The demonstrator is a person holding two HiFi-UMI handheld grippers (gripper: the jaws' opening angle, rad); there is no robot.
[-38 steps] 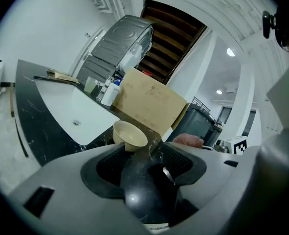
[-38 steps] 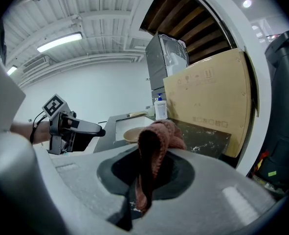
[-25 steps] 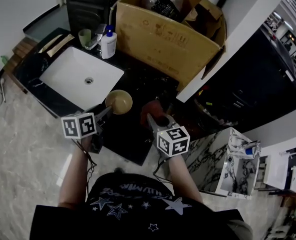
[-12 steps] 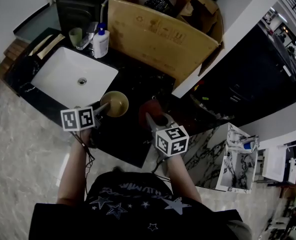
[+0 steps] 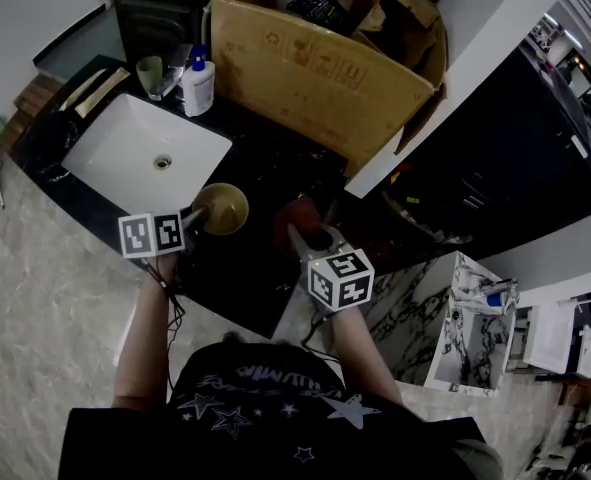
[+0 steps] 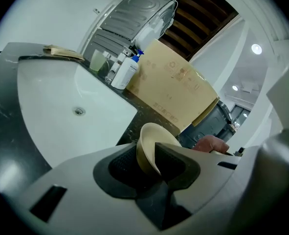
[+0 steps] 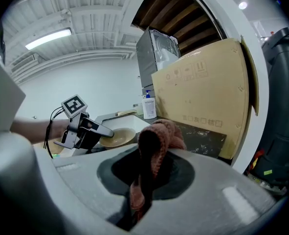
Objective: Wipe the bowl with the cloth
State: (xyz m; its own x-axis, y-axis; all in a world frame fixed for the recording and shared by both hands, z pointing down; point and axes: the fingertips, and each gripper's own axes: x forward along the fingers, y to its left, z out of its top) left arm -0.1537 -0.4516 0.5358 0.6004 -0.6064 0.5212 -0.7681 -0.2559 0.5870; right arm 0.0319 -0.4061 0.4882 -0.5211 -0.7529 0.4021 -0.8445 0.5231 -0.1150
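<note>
My left gripper (image 6: 150,156) has just been closing its jaws, and they pinch the near rim of the tan bowl (image 6: 153,137), right ahead on the dark counter (image 5: 275,168). My right gripper (image 7: 145,177) clamps the reddish cloth (image 7: 156,140), bunched between its jaws, just right of the bowl.

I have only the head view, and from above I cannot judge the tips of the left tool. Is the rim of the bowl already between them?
Observer: Yes. The left gripper view shows that the left tool has just been closing. It now pinches the rim of the bowl, inside and outside.
Operator: And what does the right tool hold?
Observer: The right gripper view shows the right tool shut on a reddish cloth, bunched up above its tips.
</note>
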